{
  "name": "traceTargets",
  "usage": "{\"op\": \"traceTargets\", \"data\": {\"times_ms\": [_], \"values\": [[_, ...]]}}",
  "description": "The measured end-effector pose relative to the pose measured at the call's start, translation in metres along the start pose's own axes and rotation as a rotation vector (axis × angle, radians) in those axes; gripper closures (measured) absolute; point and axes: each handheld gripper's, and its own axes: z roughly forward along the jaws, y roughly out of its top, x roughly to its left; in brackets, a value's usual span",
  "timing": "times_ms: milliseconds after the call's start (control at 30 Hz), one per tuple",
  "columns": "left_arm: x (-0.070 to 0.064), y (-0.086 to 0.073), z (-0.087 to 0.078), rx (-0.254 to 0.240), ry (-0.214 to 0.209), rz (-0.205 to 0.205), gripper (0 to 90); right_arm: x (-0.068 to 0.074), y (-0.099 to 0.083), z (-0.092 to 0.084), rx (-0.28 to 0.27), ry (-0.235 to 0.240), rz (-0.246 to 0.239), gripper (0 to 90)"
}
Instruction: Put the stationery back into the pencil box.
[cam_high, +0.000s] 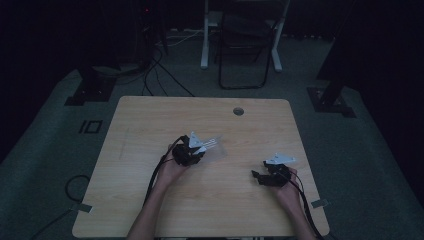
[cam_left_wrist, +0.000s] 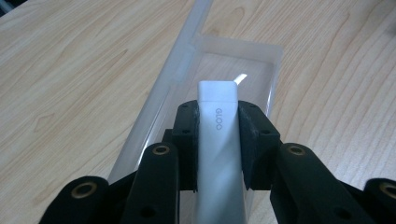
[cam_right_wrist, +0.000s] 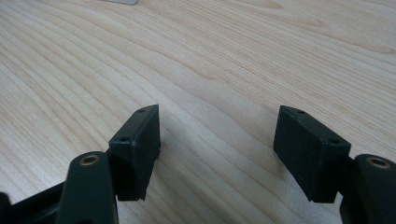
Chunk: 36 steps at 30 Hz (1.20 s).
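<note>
My left gripper (cam_left_wrist: 218, 126) is shut on a white stick marked GLOO (cam_left_wrist: 218, 140), which stands out past the pads. Right under it lies a clear plastic case (cam_left_wrist: 243, 56) with its lid swung open to the left, resting on the wooden table (cam_left_wrist: 70, 70). In the high view the left gripper (cam_high: 196, 148) sits near the table's middle with the clear case (cam_high: 214, 145) just right of it. My right gripper (cam_right_wrist: 217, 140) is open, nothing between its pads, just above bare wood. The high view has the right gripper (cam_high: 259, 176) at the table's right, pointing left.
A round cable hole (cam_high: 238, 111) lies near the table's far edge. Behind the table stand a dark folding chair (cam_high: 243, 45) and white desk legs (cam_high: 205, 35). Cables (cam_high: 160, 70) run over the floor at the back left.
</note>
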Motion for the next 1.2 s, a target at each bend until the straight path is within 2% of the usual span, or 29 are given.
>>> {"op": "traceTargets", "data": {"times_ms": [233, 567, 1200], "values": [[0.001, 0.0, 0.001, -0.007, 0.0, 0.002, 71.0, 0.0, -0.001, -0.001, -0.001, 0.002, -0.004, 31.8], [-0.002, 0.0, 0.003, -0.002, 0.022, 0.021, 71.0, 0.0, -0.002, -0.002, -0.002, 0.002, -0.006, 31.8], [-0.005, -0.006, 0.011, 0.027, 0.05, 0.041, 70.5, 0.0, -0.002, -0.002, -0.001, 0.003, -0.006, 31.7]]}}
